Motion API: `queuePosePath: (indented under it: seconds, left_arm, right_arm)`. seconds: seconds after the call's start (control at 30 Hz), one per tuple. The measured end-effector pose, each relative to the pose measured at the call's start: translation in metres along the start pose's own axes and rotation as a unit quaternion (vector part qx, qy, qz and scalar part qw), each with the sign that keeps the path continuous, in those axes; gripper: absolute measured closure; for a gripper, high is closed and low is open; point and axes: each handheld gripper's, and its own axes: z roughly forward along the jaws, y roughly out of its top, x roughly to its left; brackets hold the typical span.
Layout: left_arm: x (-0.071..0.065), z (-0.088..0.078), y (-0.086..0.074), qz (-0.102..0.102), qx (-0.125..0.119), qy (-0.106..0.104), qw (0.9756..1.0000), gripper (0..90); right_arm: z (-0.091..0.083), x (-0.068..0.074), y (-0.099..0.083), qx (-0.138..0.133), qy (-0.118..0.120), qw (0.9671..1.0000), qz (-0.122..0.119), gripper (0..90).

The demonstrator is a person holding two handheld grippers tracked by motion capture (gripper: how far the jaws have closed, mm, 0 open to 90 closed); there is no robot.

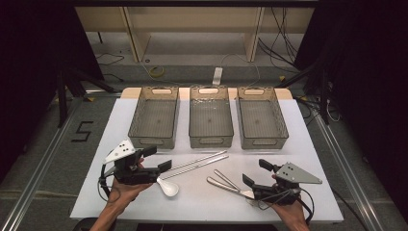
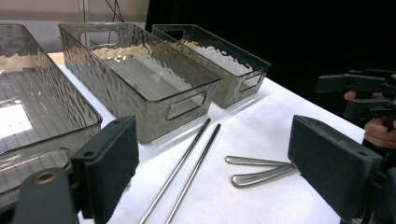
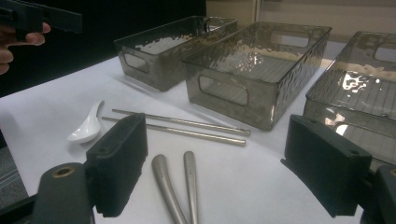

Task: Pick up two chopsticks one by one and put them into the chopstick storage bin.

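While apart above the table (image 1: 298,144), left gripper (image 1: 153,158) and right gripper (image 1: 257,172), fingers spread, grasping nothing.

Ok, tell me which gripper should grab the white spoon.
Left. The left gripper hangs open right beside the white spoon, while the right gripper sits across the table, by the two metal handles.

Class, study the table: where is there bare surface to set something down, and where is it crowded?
Bare patches: the white tabletop right of the right bin; the strip left of the left bin. All three bins, the middle bin included, look empty. Crowded: the front centre, where chopsticks, white spoon and two metal handles lie between both grippers.
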Motion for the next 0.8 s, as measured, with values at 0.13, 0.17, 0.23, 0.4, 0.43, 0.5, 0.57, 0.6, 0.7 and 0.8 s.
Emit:
queuePosePath:
  seconds: [0.13,0.17,0.23,0.4,0.43,0.5,0.57,0.6,0.7,0.8]
  left_arm:
    - [0.001,0.0,0.0,-0.001,0.001,0.004,1.0,15.7]
    - [0.001,0.0,0.0,-0.001,0.002,0.004,1.0,15.7]
    - [0.001,0.0,0.001,0.002,0.002,0.007,1.0,15.7]
    - [0.001,0.0,0.002,0.005,0.006,0.011,0.9999,15.7]
    - [0.002,0.001,0.002,0.005,0.007,0.012,0.9999,15.7]
    - [0.003,0.002,0.004,0.006,0.011,0.013,0.9998,15.7]
    - [0.005,0.003,0.006,0.005,0.018,0.016,0.9997,15.8]
    - [0.006,0.004,0.007,0.005,0.025,0.016,0.9995,15.7]
    - [0.009,0.01,0.01,0.005,0.058,0.038,0.9976,15.9]
    - [0.008,0.016,0.015,0.02,0.087,0.048,0.9948,16.1]
  right_arm:
    - [0.0,0.0,0.0,0.001,0.0,1.0,0.001,22.2]
    - [0.0,0.0,0.0,0.002,0.0,1.0,0.002,22.3]
    - [0.0,0.0,0.0,0.002,-0.001,1.0,0.001,22.2]
    - [0.001,0.001,0.0,0.005,-0.002,1.0,-0.001,22.4]
    - [0.001,0.001,0.0,0.005,-0.002,1.0,-0.001,22.4]
    - [0.0,0.001,0.0,0.005,-0.002,1.0,0.0,22.5]
    - [0.001,0.001,0.0,0.006,-0.002,1.0,-0.001,22.6]
    - [0.001,0.0,0.0,0.007,-0.001,1.0,0.0,22.6]
    - [0.002,0.001,0.0,0.012,0.002,0.9999,0.0,22.7]
    - [0.003,0.001,0.0,0.018,0.004,0.9998,-0.003,22.7]
